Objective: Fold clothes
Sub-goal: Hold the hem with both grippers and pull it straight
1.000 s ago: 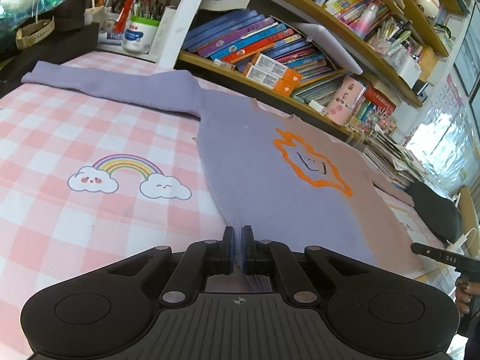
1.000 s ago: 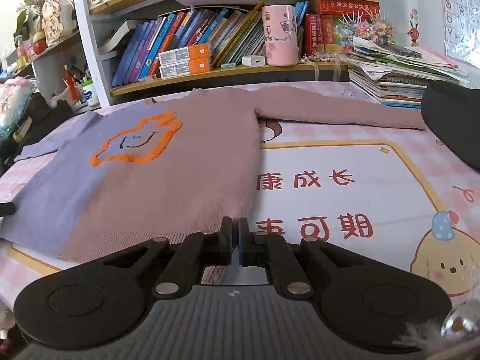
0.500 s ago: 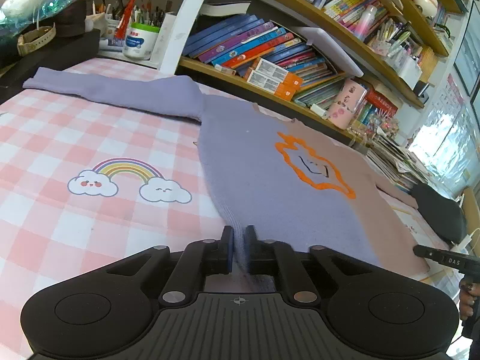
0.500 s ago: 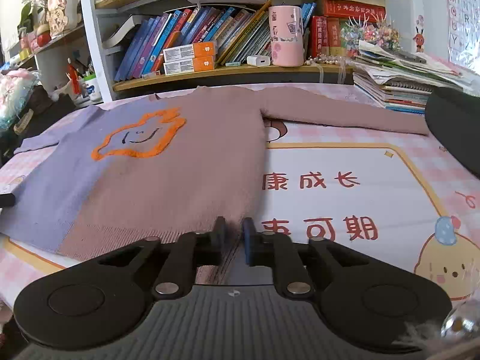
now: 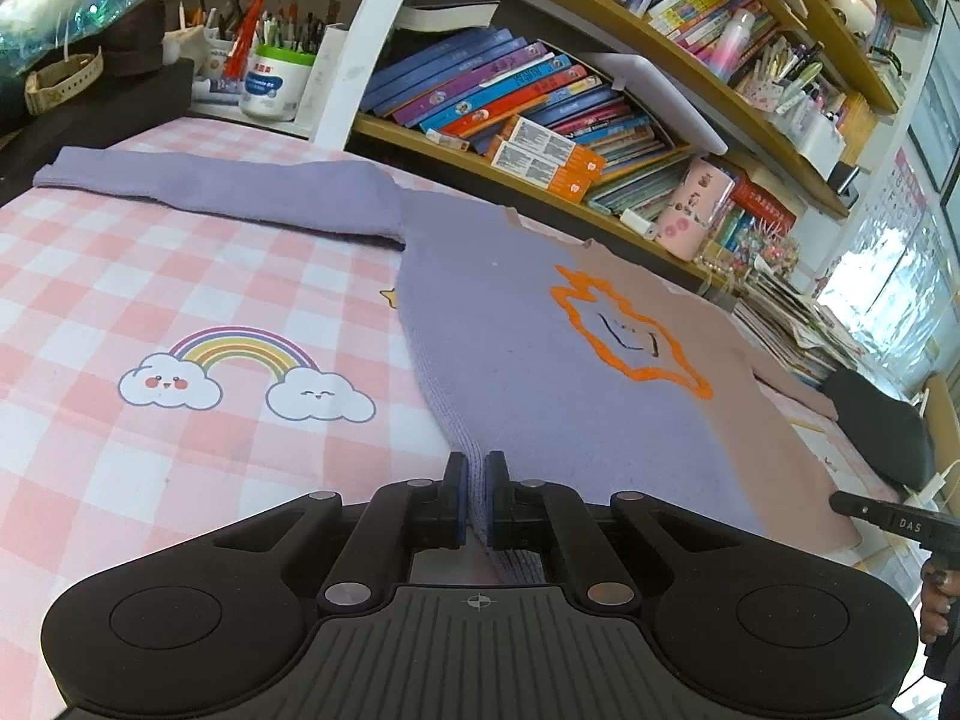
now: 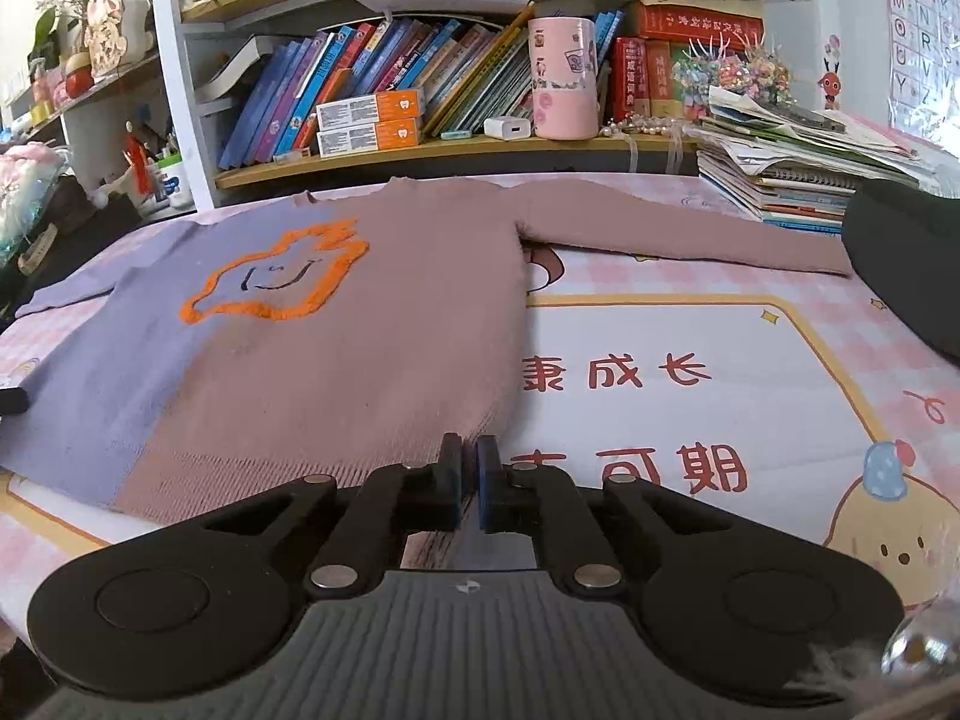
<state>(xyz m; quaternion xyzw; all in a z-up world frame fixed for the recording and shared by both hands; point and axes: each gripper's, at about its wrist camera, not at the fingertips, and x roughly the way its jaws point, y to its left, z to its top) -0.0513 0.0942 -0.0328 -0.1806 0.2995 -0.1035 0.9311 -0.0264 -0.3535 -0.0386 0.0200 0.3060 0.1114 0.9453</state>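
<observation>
A knitted sweater (image 5: 540, 372), purple on one half and dusty pink on the other, lies flat and face up with an orange outlined figure (image 5: 630, 330) on its chest. Both sleeves are spread out sideways. My left gripper (image 5: 477, 471) is shut on the purple corner of the hem, and a ridge of purple knit shows between its pads. In the right wrist view the sweater (image 6: 336, 360) fills the left half of the picture. There my right gripper (image 6: 470, 459) is shut on the pink corner of the hem.
The sweater rests on a pink checked mat (image 5: 150, 276) with a rainbow print. Bookshelves (image 6: 420, 96) line the far edge. A stack of notebooks (image 6: 798, 180) and a black object (image 6: 900, 252) sit at the right. A hand (image 5: 936, 594) holds the other gripper's black tip (image 5: 888, 519).
Half a second ago the right jaws stood slightly apart around the hem; now they are pressed together. The left gripper keeps its hold and both views have barely shifted.
</observation>
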